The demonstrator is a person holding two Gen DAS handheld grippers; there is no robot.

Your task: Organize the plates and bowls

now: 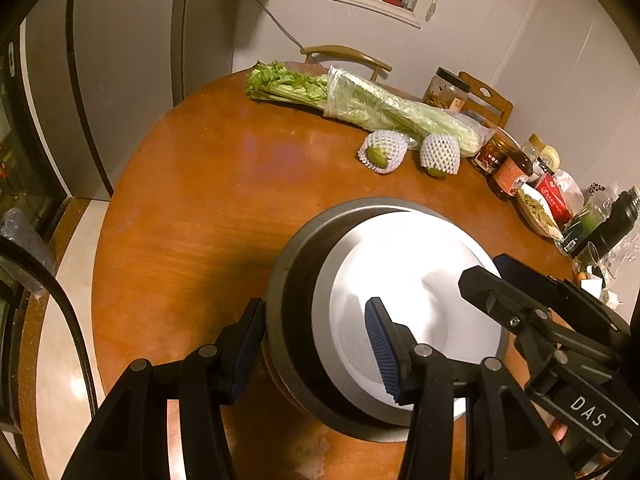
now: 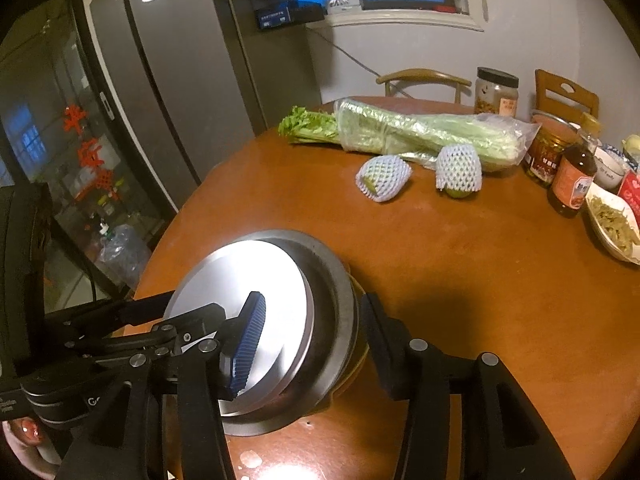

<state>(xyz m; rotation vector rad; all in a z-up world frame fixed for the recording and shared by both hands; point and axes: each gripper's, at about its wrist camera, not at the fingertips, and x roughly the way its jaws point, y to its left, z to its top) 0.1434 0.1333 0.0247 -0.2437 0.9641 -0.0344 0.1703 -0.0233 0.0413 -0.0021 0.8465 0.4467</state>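
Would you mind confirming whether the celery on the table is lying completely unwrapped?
No, most of the celery sits inside a clear plastic bag, with only its leafy end poking out toward the fridge side of the table.

White capitals "DAS" stood on the black body of the right gripper (image 1: 500,264), seen from the left wrist. Labels on the sauce bottle (image 2: 572,184) and jars (image 2: 496,92) carried print too small to be read.
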